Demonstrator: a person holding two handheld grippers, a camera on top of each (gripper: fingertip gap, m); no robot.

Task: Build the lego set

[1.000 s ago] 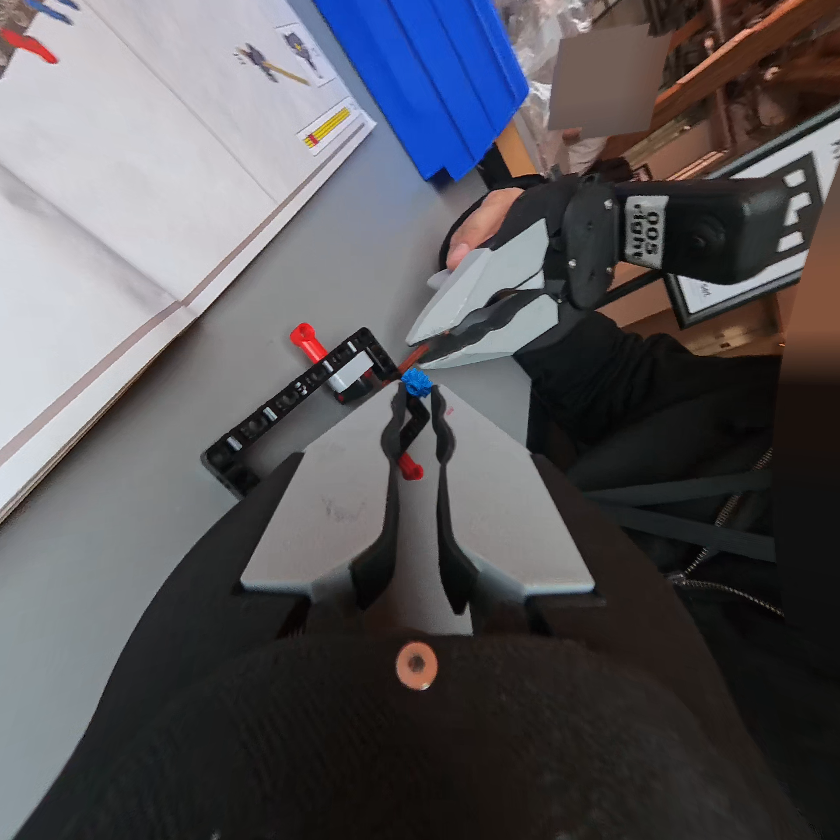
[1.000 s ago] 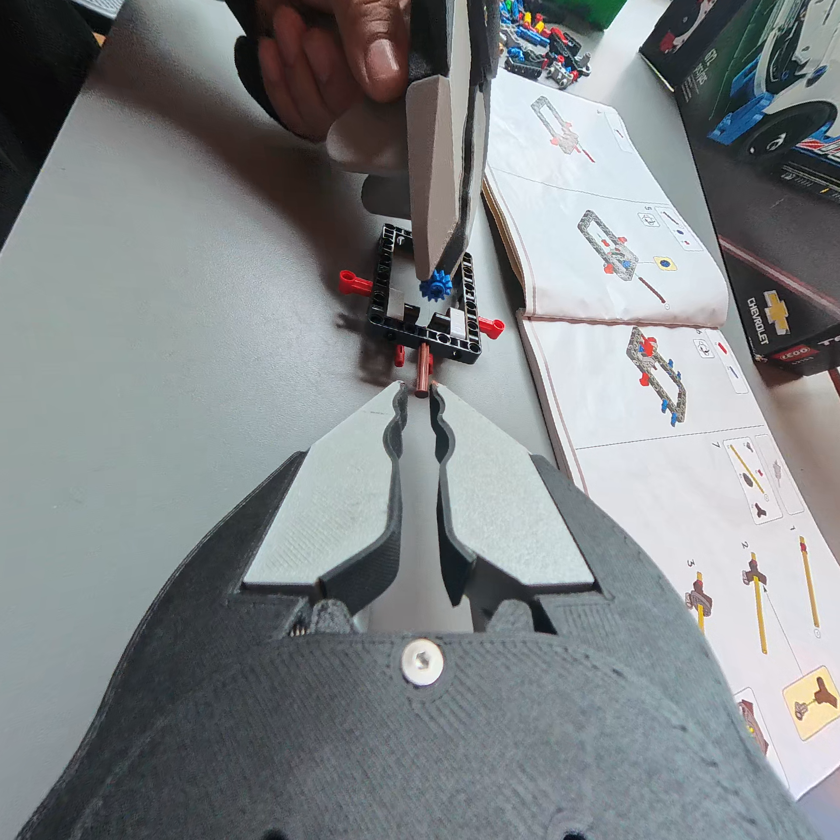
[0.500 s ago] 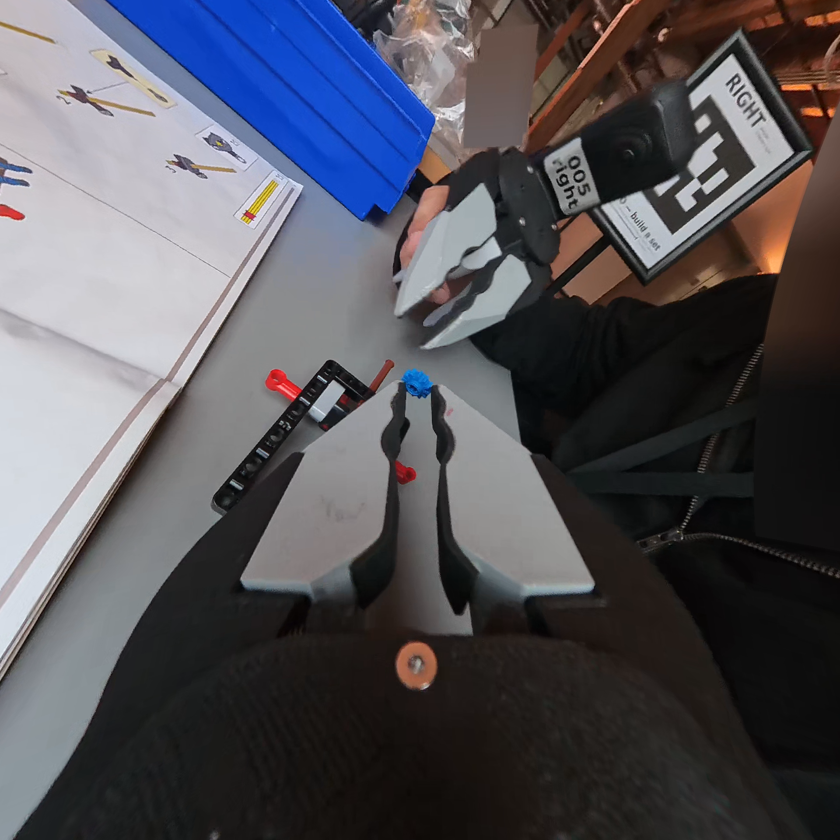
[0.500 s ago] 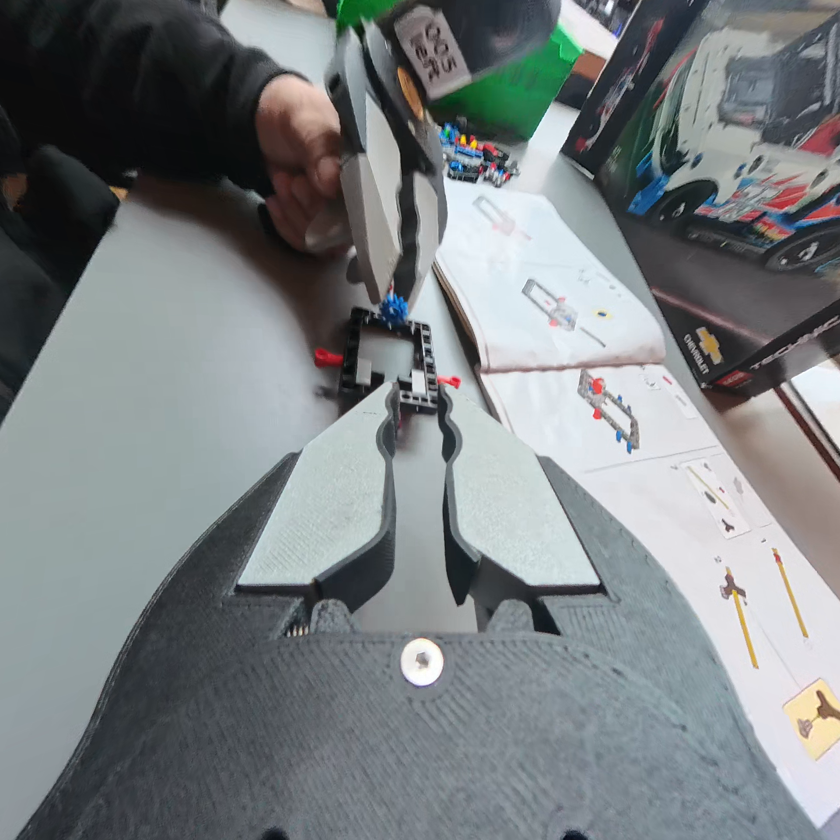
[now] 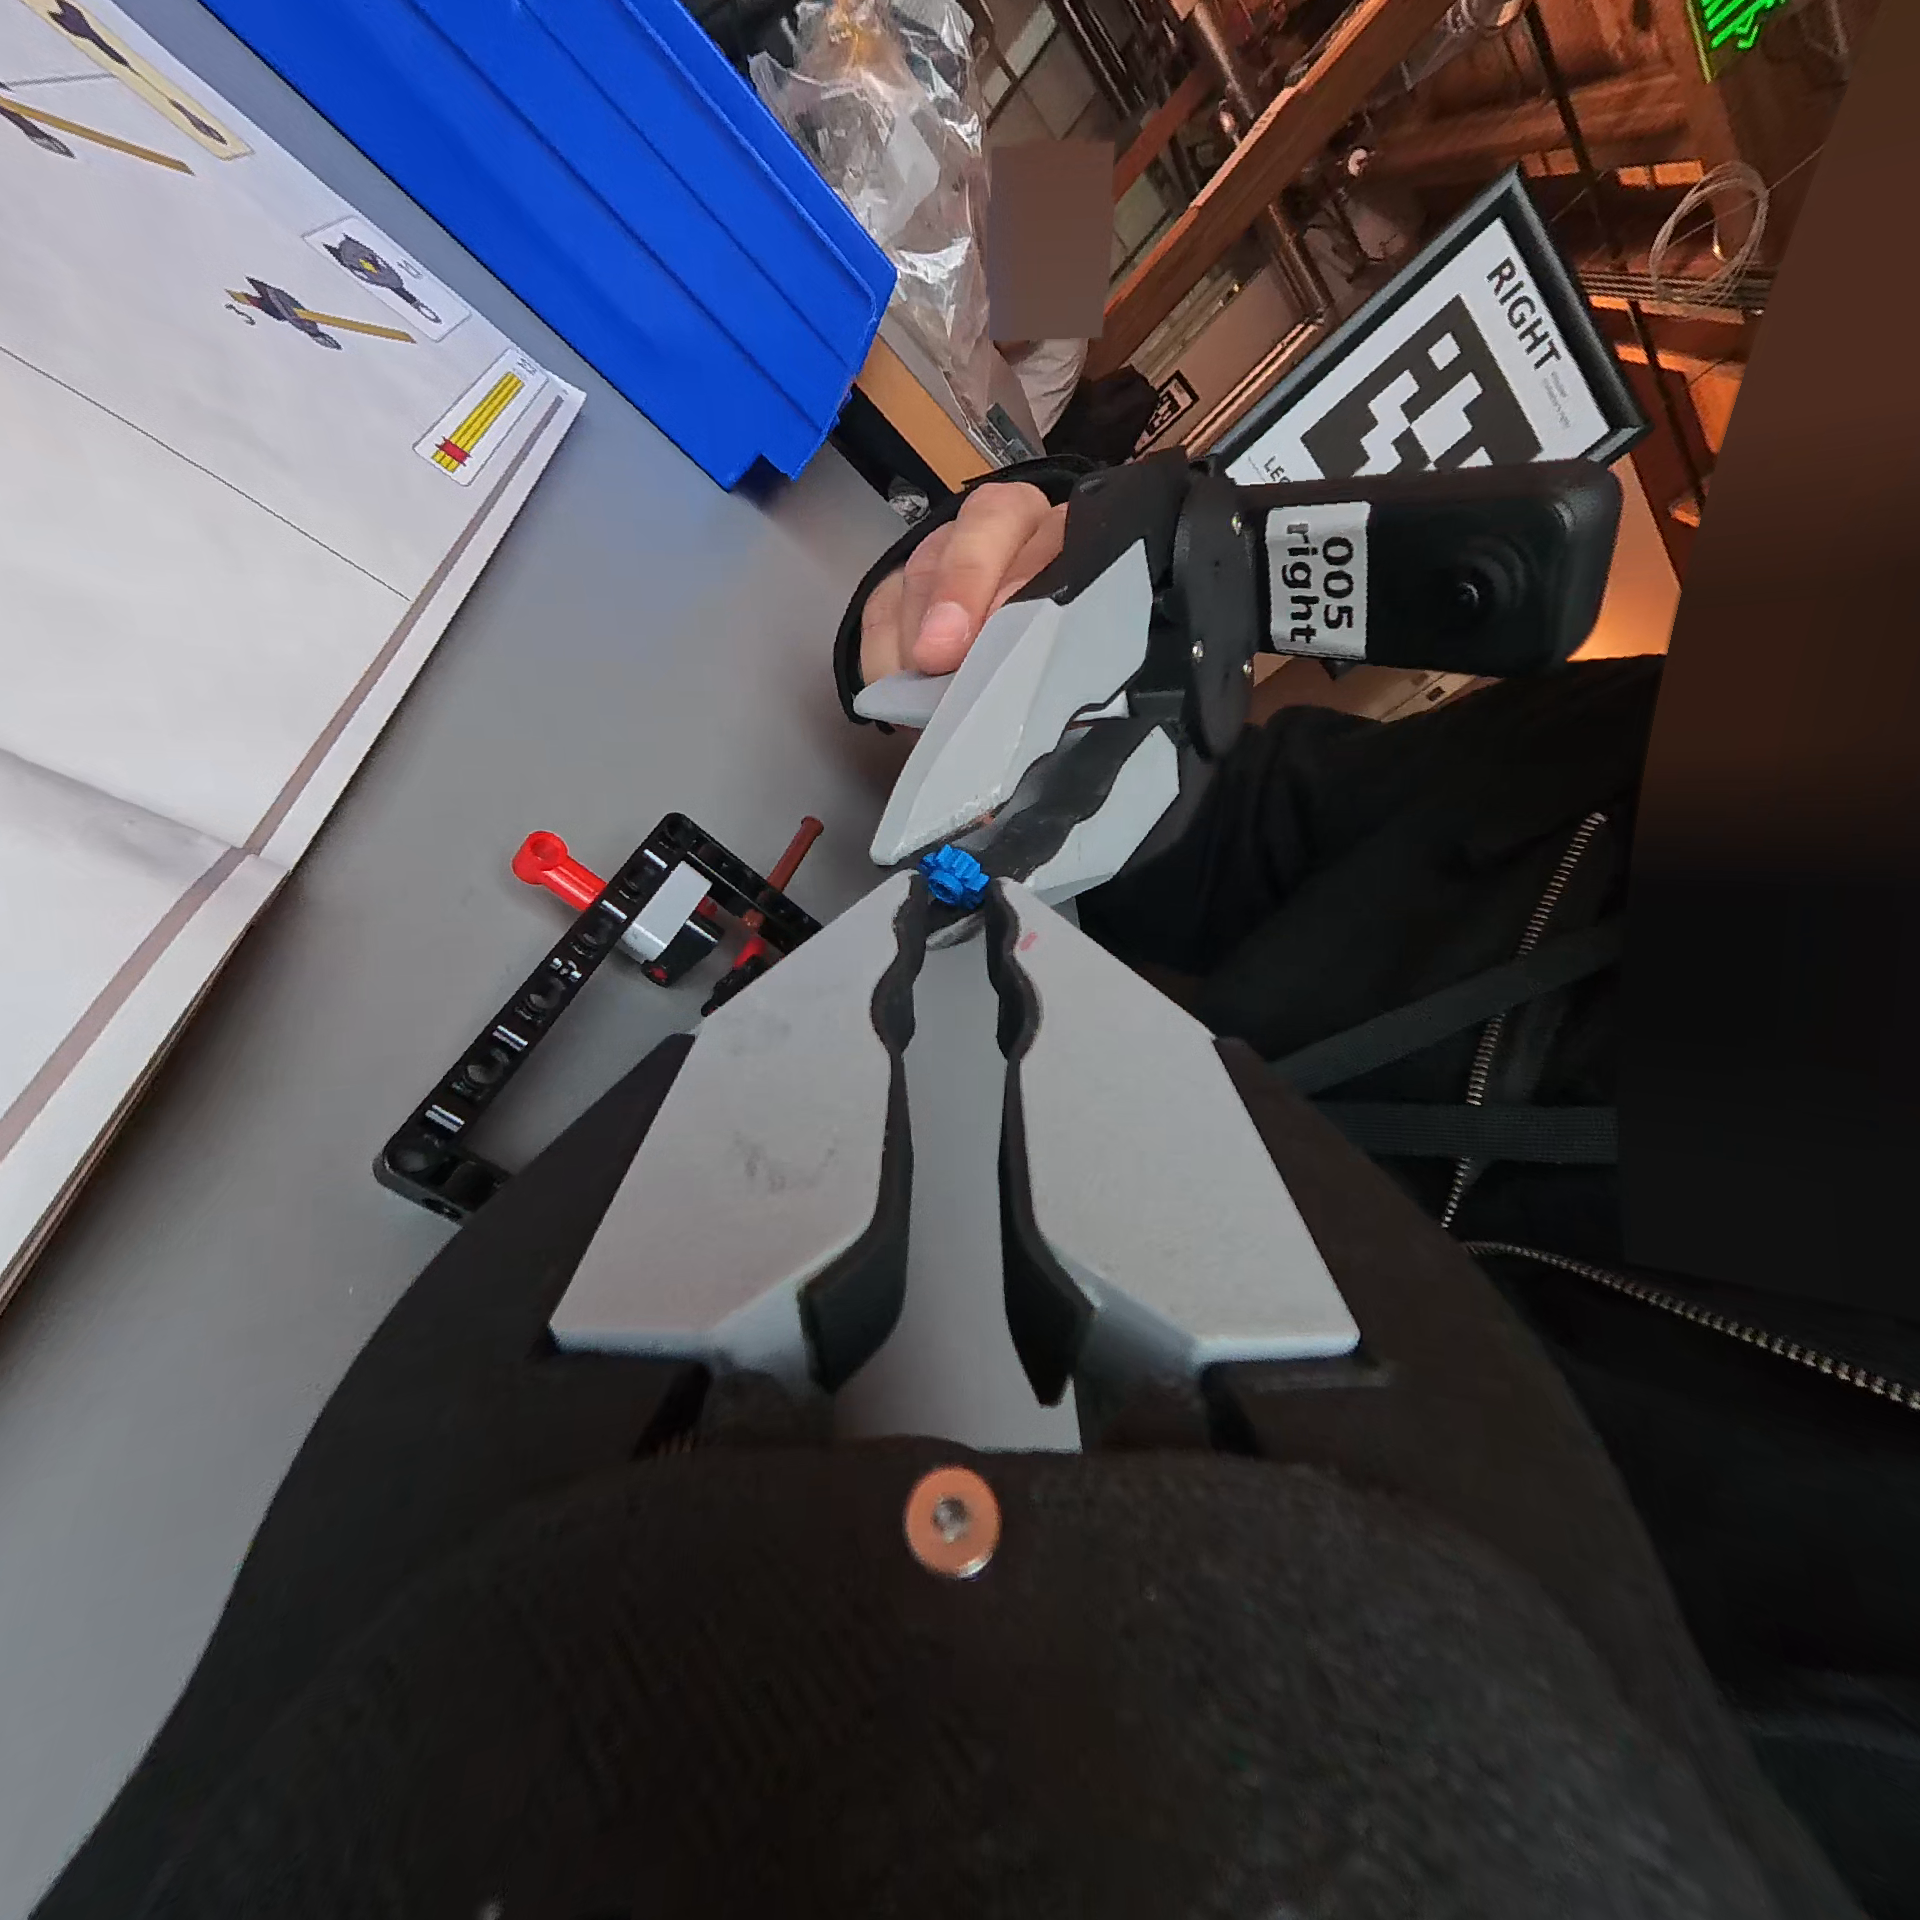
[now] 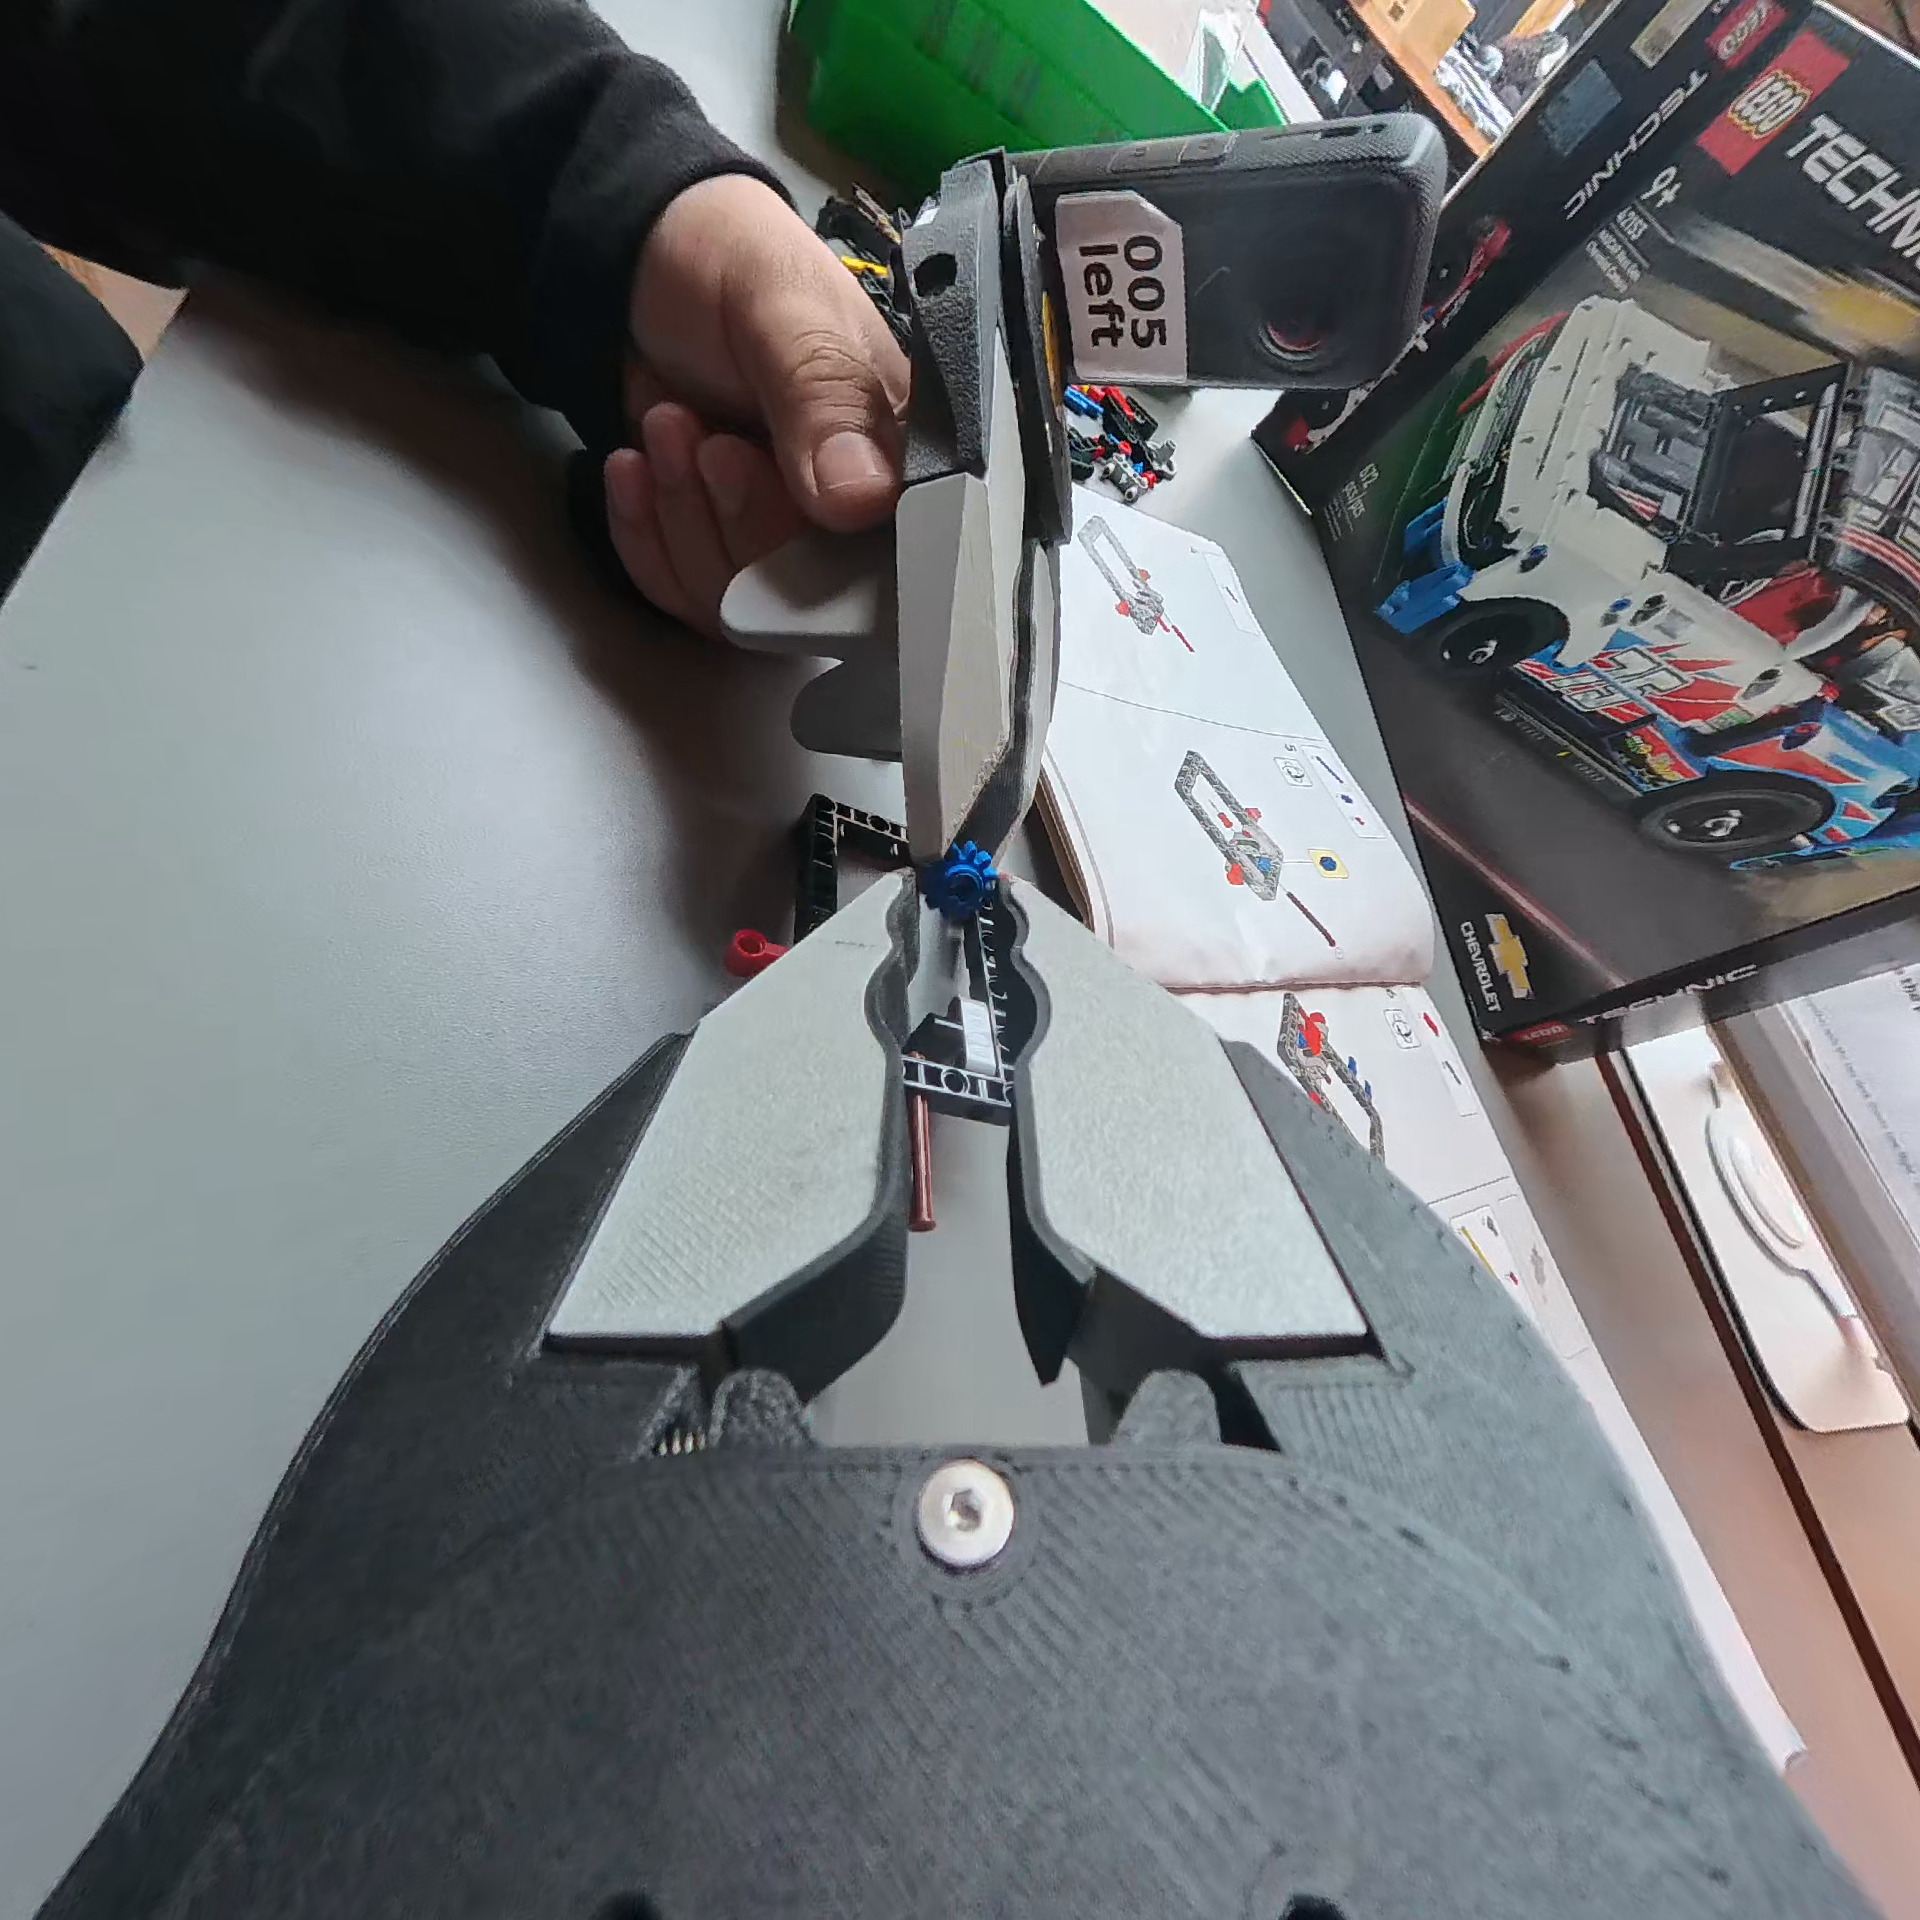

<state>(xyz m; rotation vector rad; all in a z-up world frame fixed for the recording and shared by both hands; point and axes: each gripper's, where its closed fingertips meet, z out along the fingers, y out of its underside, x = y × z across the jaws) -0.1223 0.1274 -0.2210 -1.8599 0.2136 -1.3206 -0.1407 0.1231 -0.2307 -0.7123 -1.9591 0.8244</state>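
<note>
Basically early in the build: only a black rectangular frame (image 5: pixel 582 997) is assembled, lying flat on the grey table (image 5: pixel 260 1455), with red pins (image 5: pixel 556 868) sticking out of its sides, a white-grey block inside and a dark brown axle (image 6: pixel 921 1164) poking out of one short end. Loose parts pile (image 6: pixel 1117 436) far back is still unused, so most of the set looks left to do.

Nearest in the left wrist view: left gripper (image 5: pixel 951 902) nearly closed, tips pinching a small blue gear (image 5: pixel 954 873) held up above the table, not yet on the frame. In the right wrist view the right gripper (image 6: pixel 961 902) sits tip to tip with the left one, the blue gear (image 6: pixel 961 878) right between its tips. Jaws narrowly apart; cannot tell whether they actually press on the gear or just touch it. Looks like a handover or regrip of the gear, judging by the two tool tips meeting on it.

Frame and axle lie below, seen through the right gripper's finger gap, so the gear is above and near the axle end of the frame, apart from it.

Farther out: open instruction booklet (image 6: pixel 1195 748) beside the frame, blue bin (image 5: pixel 582 208) past it, green bin (image 6: pixel 987 94) and the set's box (image 6: pixel 1662 520) at the back.
</note>
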